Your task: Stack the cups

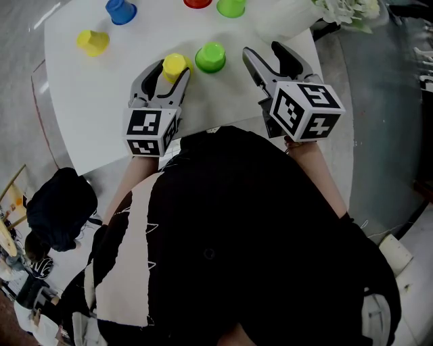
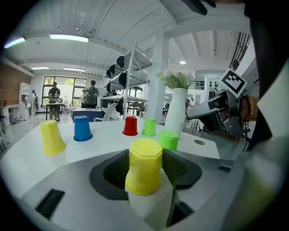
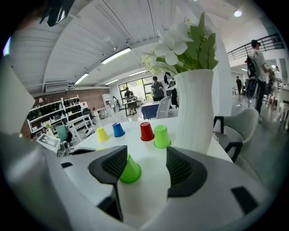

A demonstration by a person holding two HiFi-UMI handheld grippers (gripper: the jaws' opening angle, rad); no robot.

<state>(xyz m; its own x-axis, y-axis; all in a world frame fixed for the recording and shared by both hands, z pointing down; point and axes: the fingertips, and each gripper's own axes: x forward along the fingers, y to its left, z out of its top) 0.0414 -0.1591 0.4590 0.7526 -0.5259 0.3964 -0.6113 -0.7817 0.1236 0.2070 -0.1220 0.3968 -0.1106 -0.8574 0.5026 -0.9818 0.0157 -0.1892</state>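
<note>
At lower centre of the head view, on the white bench (image 1: 101, 108), near yellow cup (image 1: 174, 65) stands mouth-down between the fingertips of the left tool (image 1: 172, 73); left gripper view shows both ribbed pads flush against the cup's sides, so left tool is closed on it; cup's rim appears to rest on the bench. Near green cup (image 1: 210, 57) is just to the right of it in frame, mouth-down, clear of both tools. Right tool (image 1: 264, 53) is at right of centre, jaws wide apart, only bare bench between the pads; in the right gripper view the near green cup sits partly behind the left-hand pad. Along the upper edge of the head view: far yellow cup (image 1: 93, 42), blue cup (image 1: 121, 10), red cup (image 1: 197, 3), far green cup (image 1: 231, 7), each standing singly; white vase (image 3: 194, 108) with flowers at upper right.
</note>
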